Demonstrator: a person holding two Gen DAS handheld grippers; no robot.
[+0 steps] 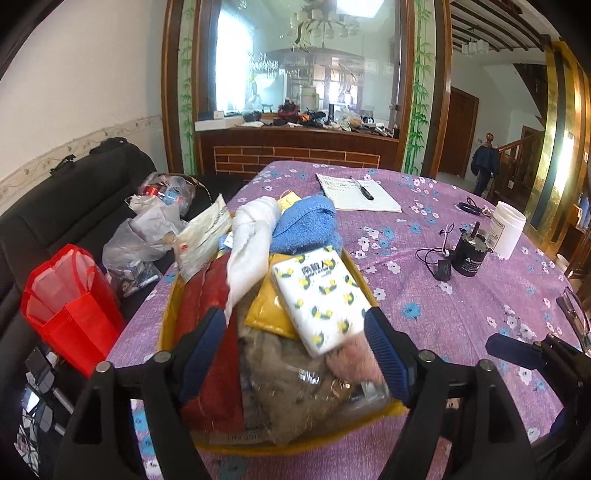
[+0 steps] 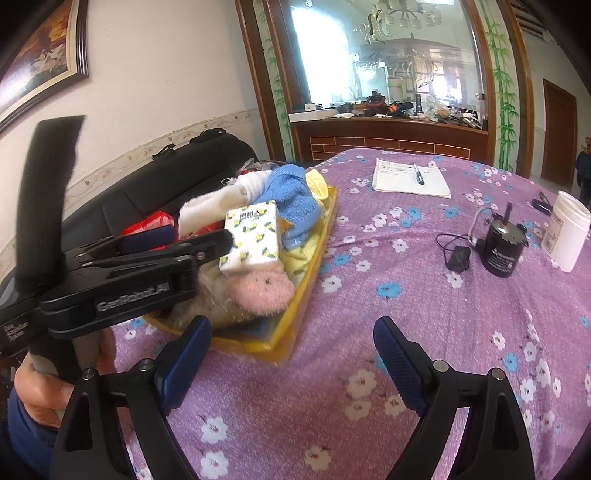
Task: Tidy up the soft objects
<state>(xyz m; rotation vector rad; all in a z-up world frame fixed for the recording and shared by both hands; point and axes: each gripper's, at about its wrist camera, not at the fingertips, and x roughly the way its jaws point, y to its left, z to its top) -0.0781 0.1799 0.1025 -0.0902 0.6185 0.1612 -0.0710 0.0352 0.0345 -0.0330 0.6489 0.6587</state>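
Two tongs, left tongs [image 1: 295,350] and right tongs [image 2: 291,363], are held wide open, empty. Light, squashable tissue pack [image 1: 320,297] is shown atop the yellow tray [image 2: 295,317] on the desk [image 2: 424,314]; its long edges are best gripped.

Home, dining/living rm: table w/ purple floral cloth [image 2: 369,295], black sofa [image 1: 55,221] beside it, framed painting [image 2: 40,51] on wall, chandelier [image 1: 325,22] behind glass partition, cluttered wood counter [image 1: 295,127], staircase [image 1: 517,155] at back right.

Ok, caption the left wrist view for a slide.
Open left gripper over a yellow tray piled with soft objects, lemon-print tissue pack on top.
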